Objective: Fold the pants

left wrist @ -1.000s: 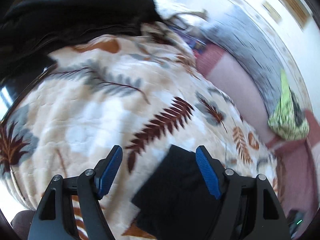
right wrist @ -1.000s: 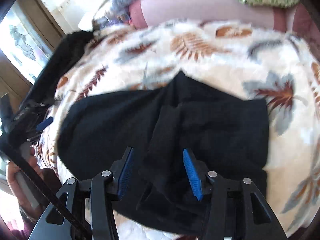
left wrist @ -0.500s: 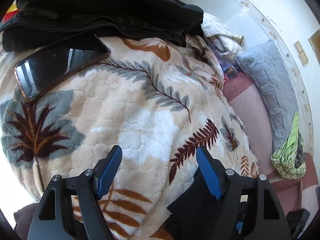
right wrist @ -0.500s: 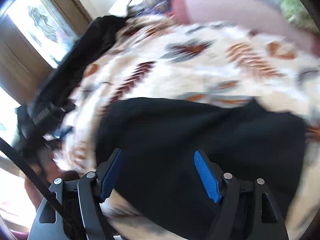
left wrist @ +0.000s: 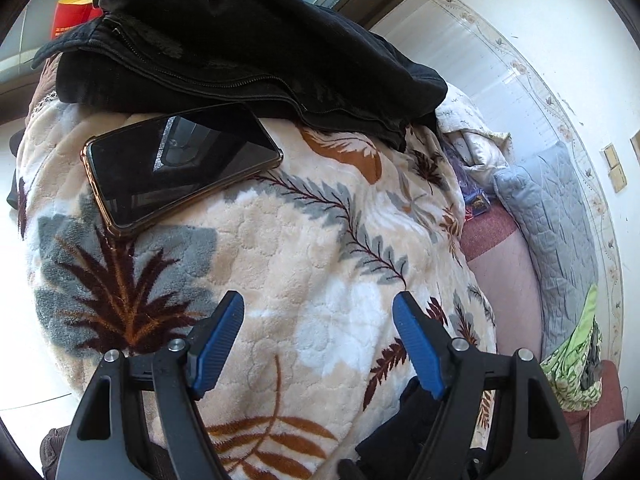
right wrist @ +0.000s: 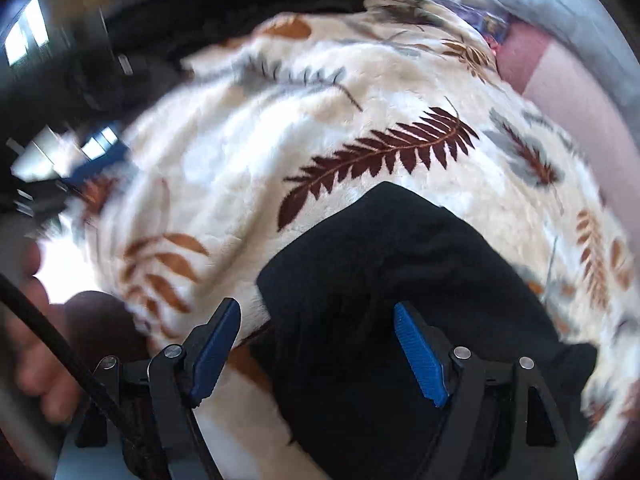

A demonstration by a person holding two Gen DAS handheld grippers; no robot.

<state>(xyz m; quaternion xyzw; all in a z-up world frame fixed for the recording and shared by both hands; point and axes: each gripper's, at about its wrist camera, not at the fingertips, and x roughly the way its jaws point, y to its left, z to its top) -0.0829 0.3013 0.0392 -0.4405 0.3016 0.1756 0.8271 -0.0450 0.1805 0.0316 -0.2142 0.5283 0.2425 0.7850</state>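
Observation:
The black pants (right wrist: 400, 300) lie folded on a leaf-patterned blanket (right wrist: 280, 128). In the right wrist view they fill the lower middle, and the open right gripper (right wrist: 318, 344) hovers just over their left edge with nothing between its fingers. In the left wrist view only a corner of the pants (left wrist: 400, 432) shows at the bottom, behind the right finger. The left gripper (left wrist: 318, 344) is open and empty above bare blanket (left wrist: 320, 280), apart from the pants.
A dark smartphone (left wrist: 176, 164) lies on the blanket at the upper left. A pile of black clothing (left wrist: 240, 44) sits behind it. Grey pillows (left wrist: 560, 232) and a green cloth (left wrist: 576, 364) lie along the wall on the right.
Both grippers swung to the left. The left one moved off the pants towards the phone and clothing pile. The right one slid from the pants' middle to their left edge and opened wider.

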